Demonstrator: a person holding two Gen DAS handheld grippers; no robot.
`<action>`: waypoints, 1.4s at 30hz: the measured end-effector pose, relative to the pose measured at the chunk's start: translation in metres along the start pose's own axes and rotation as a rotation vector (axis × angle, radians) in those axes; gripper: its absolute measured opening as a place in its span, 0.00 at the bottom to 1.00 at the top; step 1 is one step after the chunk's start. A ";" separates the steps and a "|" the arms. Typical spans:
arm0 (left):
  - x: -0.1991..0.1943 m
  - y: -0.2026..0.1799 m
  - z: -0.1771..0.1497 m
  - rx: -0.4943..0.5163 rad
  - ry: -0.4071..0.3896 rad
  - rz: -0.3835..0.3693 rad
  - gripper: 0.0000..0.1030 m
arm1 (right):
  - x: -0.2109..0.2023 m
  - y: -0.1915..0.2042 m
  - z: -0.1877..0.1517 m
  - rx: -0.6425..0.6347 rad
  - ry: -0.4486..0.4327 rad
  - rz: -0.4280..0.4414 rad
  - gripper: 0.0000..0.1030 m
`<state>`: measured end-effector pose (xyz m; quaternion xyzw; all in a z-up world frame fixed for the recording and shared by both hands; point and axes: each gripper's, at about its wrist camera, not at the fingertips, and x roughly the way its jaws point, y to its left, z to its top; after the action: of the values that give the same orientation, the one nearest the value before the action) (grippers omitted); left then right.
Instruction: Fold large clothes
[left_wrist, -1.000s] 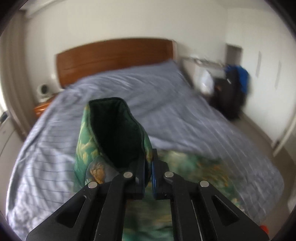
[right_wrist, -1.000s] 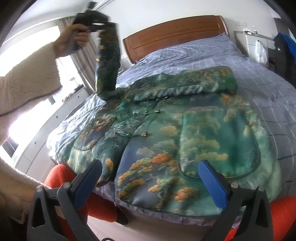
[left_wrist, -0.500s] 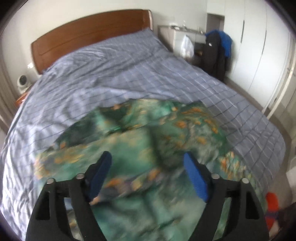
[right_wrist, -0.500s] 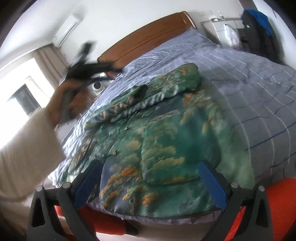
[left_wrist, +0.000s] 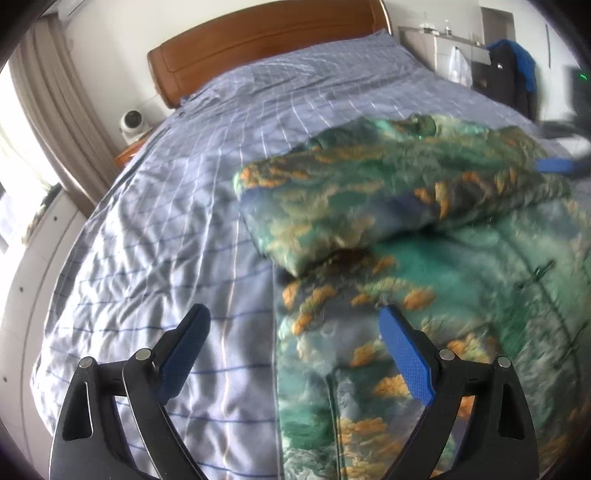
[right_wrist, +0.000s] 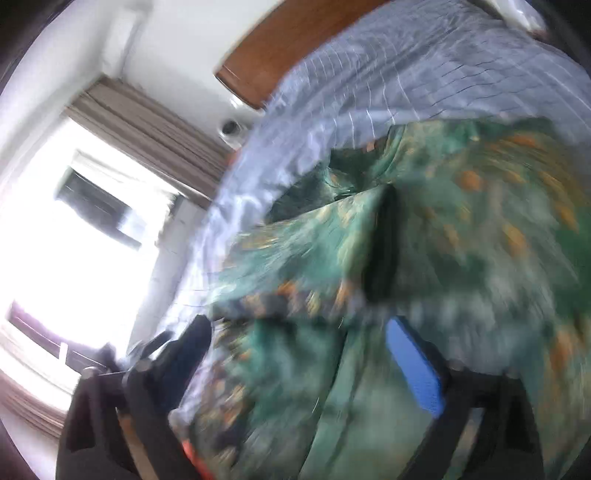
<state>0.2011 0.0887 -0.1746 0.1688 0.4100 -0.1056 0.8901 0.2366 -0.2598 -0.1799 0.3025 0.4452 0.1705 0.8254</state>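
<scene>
A large green jacket with an orange and teal cloud print lies flat on the bed. One sleeve lies folded across its chest. My left gripper is open and empty, just above the jacket's left side edge. My right gripper is open and empty, close over the jacket; that view is blurred by motion. One blue pad of the right gripper shows at the far right of the left wrist view, beside the sleeve.
The bed has a grey-blue checked cover and a wooden headboard. A small white camera sits on a nightstand at the left. A bright window with curtains is on the left. Dark bags stand at the far right.
My left gripper let go of the sleeve, which now lies across the jacket, and dropped low over the jacket's left edge. My right gripper swung fast toward the jacket.
</scene>
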 end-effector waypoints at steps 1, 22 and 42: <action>0.005 0.000 -0.003 -0.003 0.003 -0.004 0.91 | 0.026 -0.004 0.012 0.026 0.045 -0.032 0.82; 0.113 0.054 0.024 -0.450 0.136 0.108 0.83 | 0.005 0.024 0.057 -0.063 -0.044 -0.097 0.10; -0.025 0.035 -0.026 -0.353 0.063 0.082 0.93 | -0.039 -0.014 -0.051 -0.063 -0.081 -0.182 0.87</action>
<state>0.1789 0.1317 -0.1638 0.0297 0.4426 0.0098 0.8962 0.1731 -0.2746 -0.1858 0.2415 0.4316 0.0963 0.8638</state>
